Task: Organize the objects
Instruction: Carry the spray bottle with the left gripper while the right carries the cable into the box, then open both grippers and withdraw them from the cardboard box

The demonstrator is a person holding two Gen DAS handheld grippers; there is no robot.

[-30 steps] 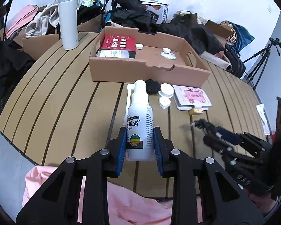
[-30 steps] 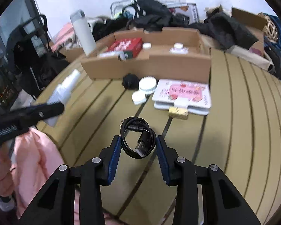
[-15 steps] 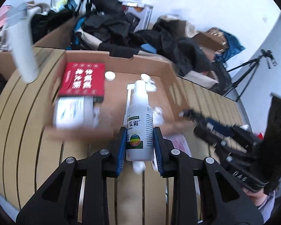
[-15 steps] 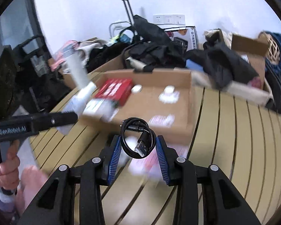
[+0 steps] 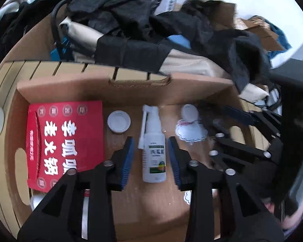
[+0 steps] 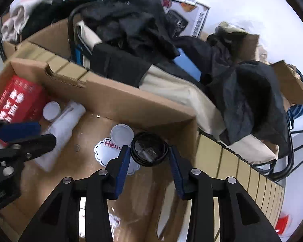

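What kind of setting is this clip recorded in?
Probably a cluttered room used for data collection, not a tidy home: a slatted wooden table holds a cardboard sorting box, with heaped dark clothes and bags behind.

Inside 1 cardboard box (image 5: 131, 92) lie 1 red carton (image 5: 66, 141), 1 white spray bottle (image 5: 153, 153), 2 white round lids (image 5: 119, 121) (image 5: 188, 112), 1 coiled black cable (image 6: 149, 151) and 1 cloud-shaped sticker (image 5: 192, 134), with part of a 2nd (image 5: 187, 196) at the near edge. 2 tongs show, left (image 5: 151, 159) and right (image 6: 149, 165). Beyond the box sits 1 heap of dark clothing (image 5: 151, 20).
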